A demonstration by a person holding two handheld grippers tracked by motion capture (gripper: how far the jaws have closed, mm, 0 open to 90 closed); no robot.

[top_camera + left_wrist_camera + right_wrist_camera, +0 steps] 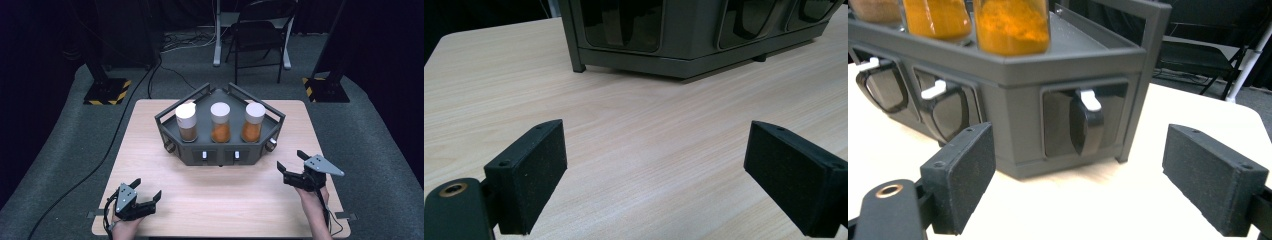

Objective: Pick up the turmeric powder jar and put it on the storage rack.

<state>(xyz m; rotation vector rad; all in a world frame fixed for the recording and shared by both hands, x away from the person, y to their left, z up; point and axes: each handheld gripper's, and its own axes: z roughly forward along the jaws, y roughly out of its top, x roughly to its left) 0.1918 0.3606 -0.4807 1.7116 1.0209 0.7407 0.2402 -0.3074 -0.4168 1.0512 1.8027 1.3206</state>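
Jaws of my right gripper stand wide apart with nothing between them, and my left gripper gapes about as wide, also empty, low over the surface at roughly seven o'clock from the rack. The right one sits at about four o'clock from the rack, just off its near right corner, pointing back toward it.

Looking along the right gripper, I see the grey rack close ahead and slightly to eleven o'clock. Its angled end panel faces me, with a dark handle topped by a white tab set into a recess. That handle runs upright, so its long axis stands across the line between my pads; I judge I would close from the sides on it without rolling the hand much. Two more such handles sit further round at ten o'clock.

On the rack's tray stand three white-capped jars in a row, the left one holding brownish powder, the right one orange, like the middle.

From my left gripper the rack's base lies at twelve to one o'clock, well apart across bare wood. So the right hand is clearly the nearer to the rack, and I judge the next reach is a short push forward toward that end handle or up to the right jar.
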